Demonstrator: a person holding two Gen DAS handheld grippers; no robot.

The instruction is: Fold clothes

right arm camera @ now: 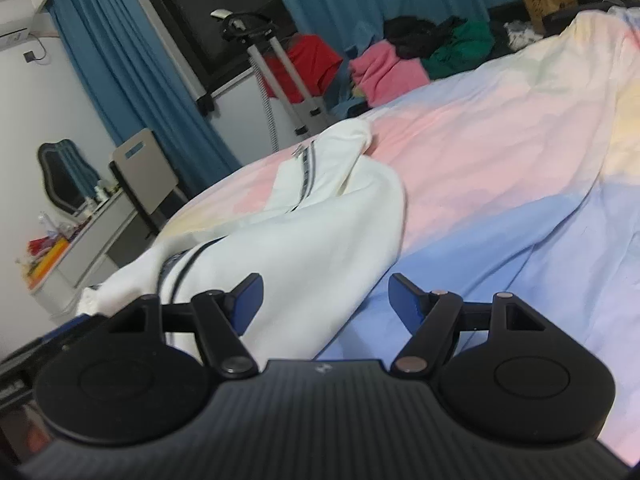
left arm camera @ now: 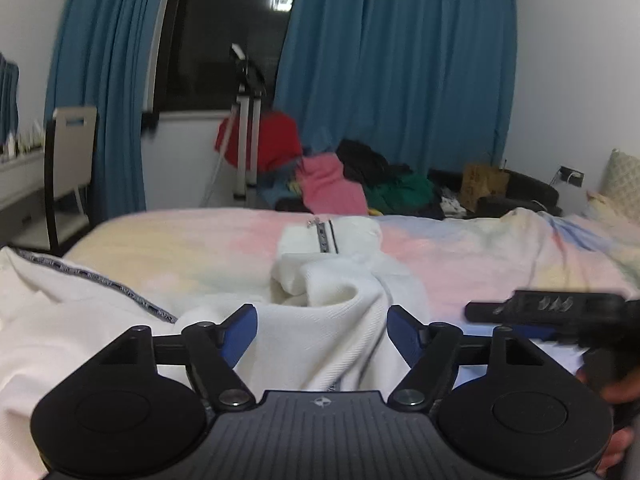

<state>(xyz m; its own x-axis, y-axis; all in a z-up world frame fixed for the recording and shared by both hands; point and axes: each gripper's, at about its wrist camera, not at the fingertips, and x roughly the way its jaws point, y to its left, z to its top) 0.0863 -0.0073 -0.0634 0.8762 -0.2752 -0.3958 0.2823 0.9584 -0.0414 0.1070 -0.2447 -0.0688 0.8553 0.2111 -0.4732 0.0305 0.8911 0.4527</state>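
A white zip-up jacket point(left arm camera: 332, 276) with dark striped trim lies crumpled on the pastel bedsheet point(left arm camera: 480, 256). My left gripper point(left arm camera: 322, 320) is open just above its bunched middle, with nothing between the blue pads. The right gripper shows at the right edge of the left wrist view point(left arm camera: 552, 312). In the right wrist view the jacket point(right arm camera: 304, 232) stretches from the zipper collar toward the lower left. My right gripper point(right arm camera: 326, 294) is open over the jacket's right edge and holds nothing.
A pile of pink, green, black and red clothes point(left arm camera: 344, 180) lies beyond the far bed edge. A tripod point(left arm camera: 246, 128) stands by blue curtains point(left arm camera: 400, 72). A chair point(left arm camera: 68, 160) and desk sit at left. A pillow point(left arm camera: 620, 184) is at right.
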